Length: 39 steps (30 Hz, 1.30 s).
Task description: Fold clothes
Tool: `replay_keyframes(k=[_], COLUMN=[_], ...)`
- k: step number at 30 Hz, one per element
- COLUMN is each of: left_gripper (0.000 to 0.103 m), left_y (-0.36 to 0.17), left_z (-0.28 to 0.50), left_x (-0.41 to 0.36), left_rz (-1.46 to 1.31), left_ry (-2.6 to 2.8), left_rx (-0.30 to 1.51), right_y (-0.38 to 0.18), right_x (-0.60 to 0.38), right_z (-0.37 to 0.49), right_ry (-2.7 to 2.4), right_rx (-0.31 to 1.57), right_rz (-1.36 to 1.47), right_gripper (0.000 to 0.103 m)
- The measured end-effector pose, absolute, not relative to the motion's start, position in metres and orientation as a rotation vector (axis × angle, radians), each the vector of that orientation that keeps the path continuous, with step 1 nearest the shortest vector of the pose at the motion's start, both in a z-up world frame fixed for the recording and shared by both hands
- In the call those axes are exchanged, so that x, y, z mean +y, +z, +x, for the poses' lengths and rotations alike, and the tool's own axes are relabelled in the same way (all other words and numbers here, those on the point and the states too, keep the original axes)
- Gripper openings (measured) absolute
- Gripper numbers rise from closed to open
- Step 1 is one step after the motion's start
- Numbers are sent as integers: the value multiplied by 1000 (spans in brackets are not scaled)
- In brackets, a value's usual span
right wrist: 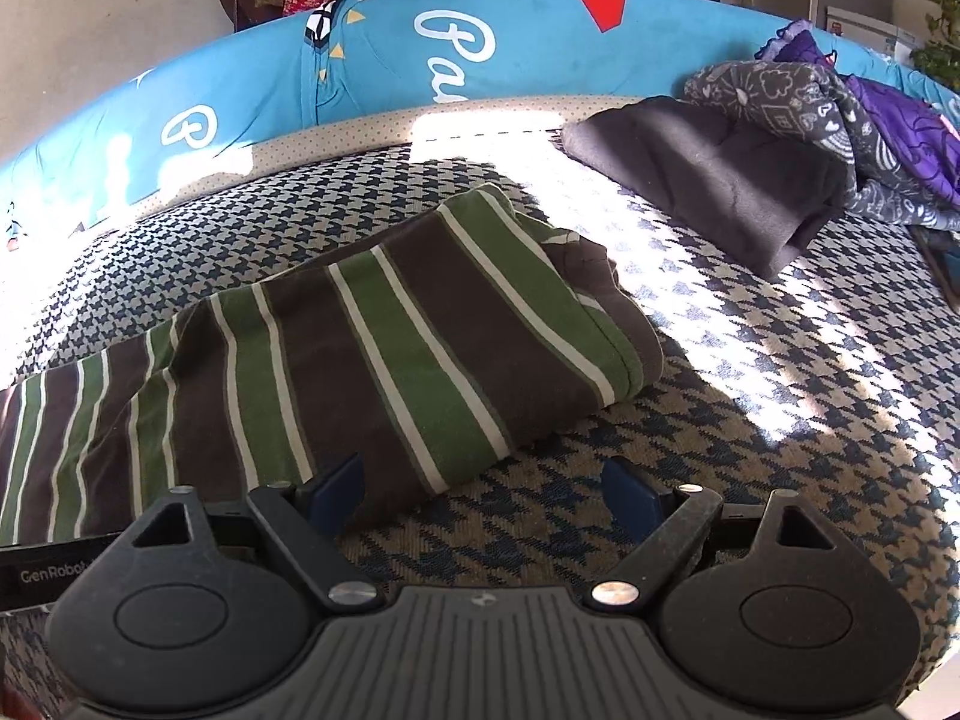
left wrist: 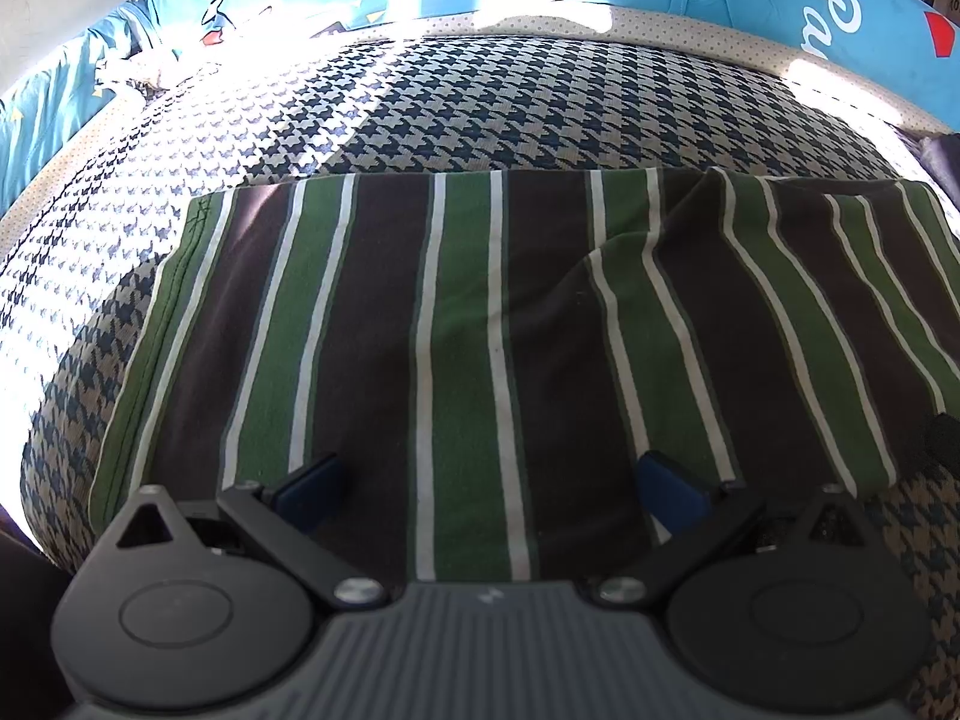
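Note:
A green, brown and white striped garment [left wrist: 480,324] lies folded flat on the houndstooth bed cover [left wrist: 420,114]. My left gripper [left wrist: 489,492] hovers over its near edge, jaws wide open, blue pads apart and nothing between them. In the right wrist view the same striped garment [right wrist: 360,336] stretches from the left edge to the middle, its right end a rounded fold. My right gripper [right wrist: 483,495] is open over the garment's near right corner: the left pad is above the cloth, the right pad above bare cover.
A folded dark grey garment [right wrist: 708,174] lies at the back right, with a grey patterned and purple heap of clothes [right wrist: 840,114] beyond it. A blue printed bolster [right wrist: 390,60] runs along the far edge. Sunlit houndstooth bed cover [right wrist: 750,324] spreads to the right.

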State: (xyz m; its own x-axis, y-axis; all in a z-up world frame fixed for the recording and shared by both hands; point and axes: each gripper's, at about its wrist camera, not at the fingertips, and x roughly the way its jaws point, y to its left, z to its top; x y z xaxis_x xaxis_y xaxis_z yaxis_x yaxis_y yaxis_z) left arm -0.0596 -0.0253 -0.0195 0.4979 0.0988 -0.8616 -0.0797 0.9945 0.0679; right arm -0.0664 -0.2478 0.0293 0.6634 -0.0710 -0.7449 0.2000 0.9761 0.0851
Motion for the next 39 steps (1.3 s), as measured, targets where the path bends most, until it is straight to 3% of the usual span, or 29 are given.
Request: replay_keyframes(k=[13, 22, 25, 31, 34, 35, 39], left_gripper=[103, 103, 103, 103, 103, 103, 103], left_y=[-21, -21, -21, -21, -20, -19, -17], left_z=[-60, -59, -59, -58, -57, -56, -55], left_x=[-26, -26, -26, -26, -26, -26, -23], left_rz=[19, 17, 18, 19, 13, 12, 5], left_ry=[104, 98, 95, 91, 89, 86, 78], left_rx=[1035, 1028, 1027, 1024, 1030, 1033, 1044], right_y=[16, 6, 3, -4, -6, -6, -2], right_x=[-291, -298, -302, -322, -325, -326, -323], right_z=[-57, -46, -45, -42, -39, -38, -39], right_ry=[-66, -79, -92, -117, -125, -129, -124], right_rx=[731, 647, 622, 597, 605, 612, 606], right_rz=[542, 591, 607, 715, 725, 723, 711], right_gripper=[86, 84, 76, 50, 30, 19, 14])
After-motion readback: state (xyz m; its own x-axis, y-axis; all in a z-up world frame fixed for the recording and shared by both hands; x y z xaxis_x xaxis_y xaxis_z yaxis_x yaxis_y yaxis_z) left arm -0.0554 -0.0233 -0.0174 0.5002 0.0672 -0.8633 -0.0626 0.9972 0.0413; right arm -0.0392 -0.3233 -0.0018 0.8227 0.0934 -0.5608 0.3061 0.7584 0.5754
